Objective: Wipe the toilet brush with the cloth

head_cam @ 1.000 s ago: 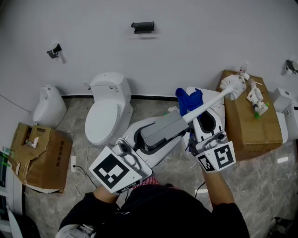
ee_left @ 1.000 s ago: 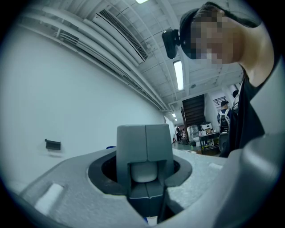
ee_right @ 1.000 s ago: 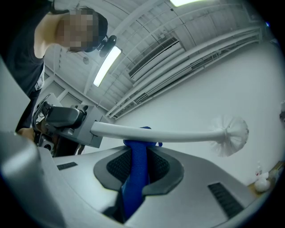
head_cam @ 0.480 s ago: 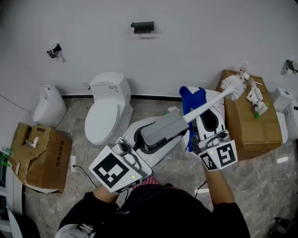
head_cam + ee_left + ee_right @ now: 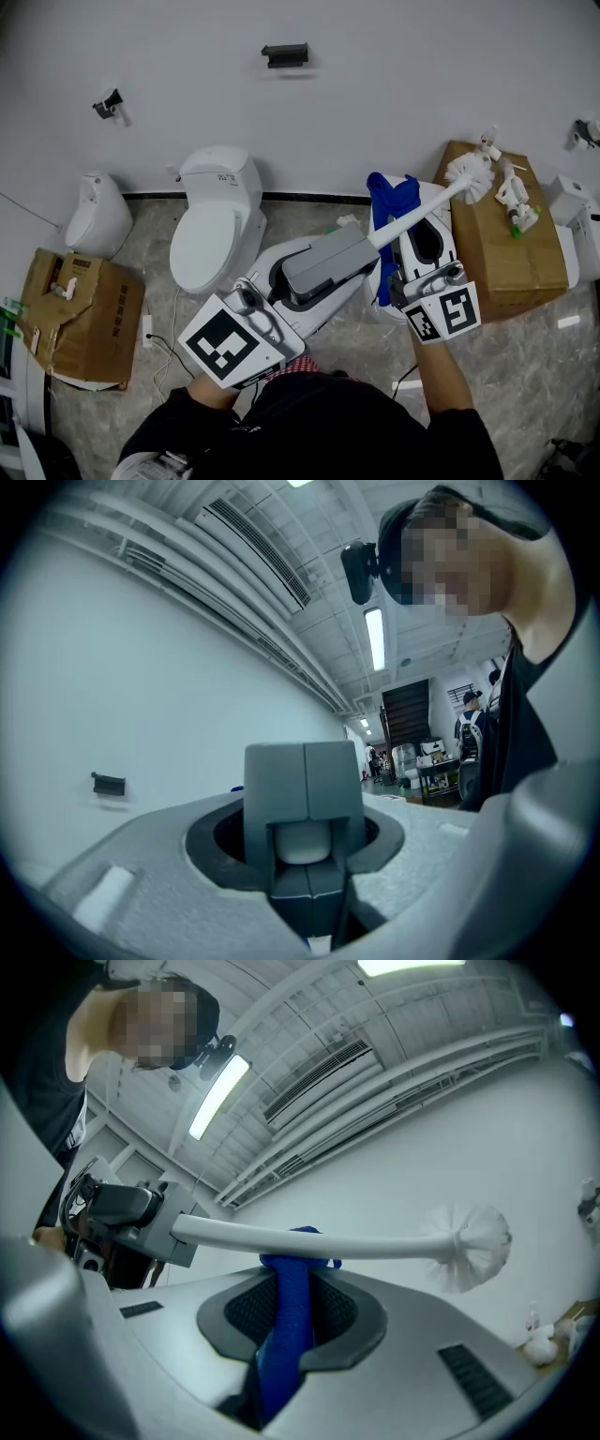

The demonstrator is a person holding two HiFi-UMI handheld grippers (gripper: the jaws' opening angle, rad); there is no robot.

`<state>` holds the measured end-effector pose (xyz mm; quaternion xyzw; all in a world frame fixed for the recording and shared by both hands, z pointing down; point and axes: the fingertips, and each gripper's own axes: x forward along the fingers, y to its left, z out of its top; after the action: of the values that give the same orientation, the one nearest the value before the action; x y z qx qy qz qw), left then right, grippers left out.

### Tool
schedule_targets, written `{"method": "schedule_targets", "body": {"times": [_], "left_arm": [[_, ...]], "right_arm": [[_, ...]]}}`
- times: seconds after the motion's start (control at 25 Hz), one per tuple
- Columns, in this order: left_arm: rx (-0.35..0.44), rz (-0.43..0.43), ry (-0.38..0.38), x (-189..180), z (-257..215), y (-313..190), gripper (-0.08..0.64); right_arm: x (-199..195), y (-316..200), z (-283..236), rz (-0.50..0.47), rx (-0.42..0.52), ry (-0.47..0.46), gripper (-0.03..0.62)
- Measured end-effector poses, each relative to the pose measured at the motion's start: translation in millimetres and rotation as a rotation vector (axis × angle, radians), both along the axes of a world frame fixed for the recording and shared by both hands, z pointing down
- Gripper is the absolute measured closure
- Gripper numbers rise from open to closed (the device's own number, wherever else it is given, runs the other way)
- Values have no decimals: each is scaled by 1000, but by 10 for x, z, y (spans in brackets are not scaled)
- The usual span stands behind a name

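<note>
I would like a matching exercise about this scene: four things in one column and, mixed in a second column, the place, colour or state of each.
Things:
1 brush
2 cloth
3 toilet
4 left box

Descriptions:
A blue, gripped by the right claw
B torn, on the floor
C closed, by the wall
D handle held in the left claw

Pairs: 1-D, 2-A, 3-C, 4-B
</note>
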<state>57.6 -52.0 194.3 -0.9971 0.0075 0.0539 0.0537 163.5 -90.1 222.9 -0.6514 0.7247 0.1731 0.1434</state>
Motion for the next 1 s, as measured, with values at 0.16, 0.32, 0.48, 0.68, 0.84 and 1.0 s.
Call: {"method": "schedule_targets", "body": {"times": [0.16,0.32,0.48,0.68,0.84,1.0], "left_arm": [[-9,-1,-10,4,17,4,383],[-6,-3,-13,5,22,2,383],[-18,-13,-19,11,25,2,383],[-2,-20,-11,14,32,-8,385],[-14,-26,-23,13,41,-12,385],[-15,-25,-19,16,17,-6,385]], "right_arm": [[54,7,0,7,2,-6,525],[96,10,-4,11,4,-12,525],[138,13,3,14,5,-17,525],[215,25,25,22,7,-30,525],[252,24,21,30,7,-36,525],[298,31,10,37,6,-43,525]]}}
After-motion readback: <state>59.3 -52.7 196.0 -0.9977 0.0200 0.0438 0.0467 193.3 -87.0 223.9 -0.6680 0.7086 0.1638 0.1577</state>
